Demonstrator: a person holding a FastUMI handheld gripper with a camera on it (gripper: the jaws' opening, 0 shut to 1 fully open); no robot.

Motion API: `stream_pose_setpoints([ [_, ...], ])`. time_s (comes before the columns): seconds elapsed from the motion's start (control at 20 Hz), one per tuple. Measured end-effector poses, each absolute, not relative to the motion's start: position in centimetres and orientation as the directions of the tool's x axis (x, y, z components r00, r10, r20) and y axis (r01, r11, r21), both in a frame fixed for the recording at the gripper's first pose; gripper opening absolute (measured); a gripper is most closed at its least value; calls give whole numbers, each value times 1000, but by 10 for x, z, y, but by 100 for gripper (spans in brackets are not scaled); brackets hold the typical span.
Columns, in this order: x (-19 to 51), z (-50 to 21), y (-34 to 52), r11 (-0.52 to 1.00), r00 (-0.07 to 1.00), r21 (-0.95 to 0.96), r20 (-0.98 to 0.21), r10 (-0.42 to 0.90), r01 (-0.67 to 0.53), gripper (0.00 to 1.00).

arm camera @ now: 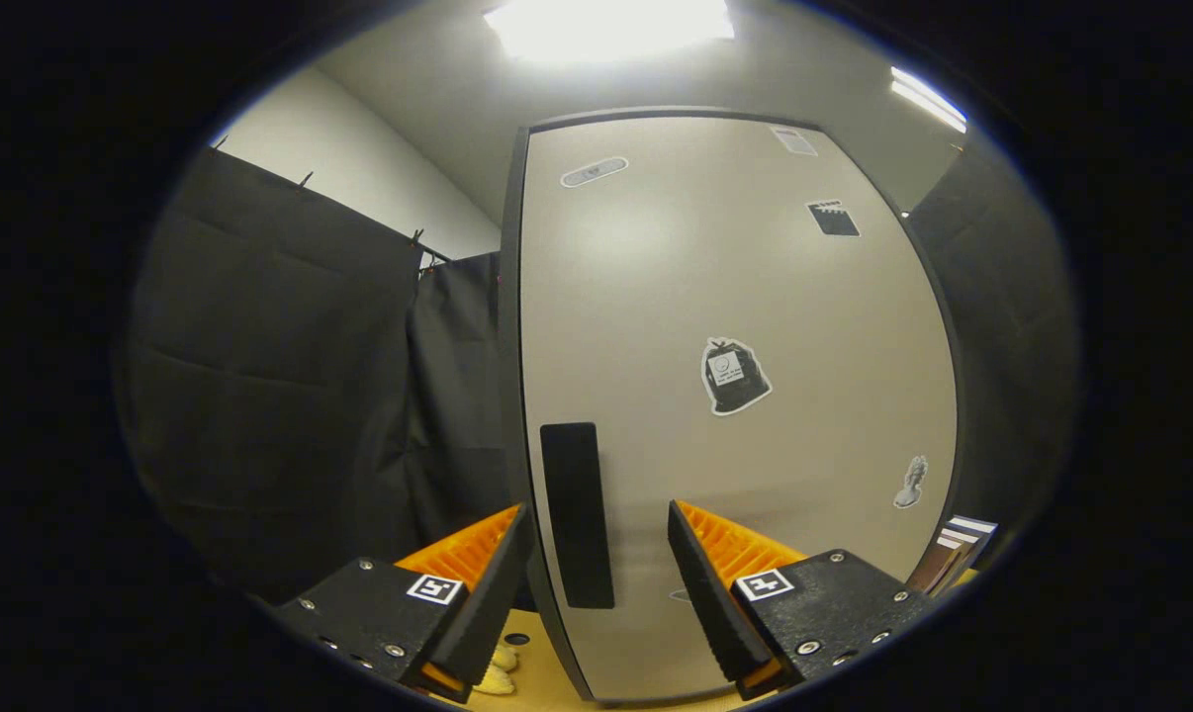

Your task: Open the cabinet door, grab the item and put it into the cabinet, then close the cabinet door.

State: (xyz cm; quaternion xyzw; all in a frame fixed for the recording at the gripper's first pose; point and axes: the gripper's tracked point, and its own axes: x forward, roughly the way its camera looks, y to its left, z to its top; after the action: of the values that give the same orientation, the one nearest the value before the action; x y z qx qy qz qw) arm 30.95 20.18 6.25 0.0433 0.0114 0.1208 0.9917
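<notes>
Gripper view: my gripper (596, 564) hangs unclenched before the closed cabinet door (735, 396), its dark handle (577, 514) between my fingers — step one, opening, not begun. Next I must pinch that handle and pull. A yellow item (501, 668) (partly hidden) lies near, below the left finger.

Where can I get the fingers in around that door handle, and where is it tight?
Gripper is open, its fingers straddling the dark handle on the shut cabinet door. Bare door panel lies between the handle and the stickers. Tight low down: a yellow item lies on the tabletop by the door's edge.
</notes>
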Motion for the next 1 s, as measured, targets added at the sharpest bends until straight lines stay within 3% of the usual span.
stream_pose_setpoints([
  [0.25,333,42,218,958,956,125,-111,273,-260,68],
  [0.4,335,42,221,960,954,115,-126,271,-257,46],
  [0.6,334,41,220,963,951,85,-156,268,-258,29],
  [1.0,306,43,213,953,937,75,-172,303,-295,26],
])
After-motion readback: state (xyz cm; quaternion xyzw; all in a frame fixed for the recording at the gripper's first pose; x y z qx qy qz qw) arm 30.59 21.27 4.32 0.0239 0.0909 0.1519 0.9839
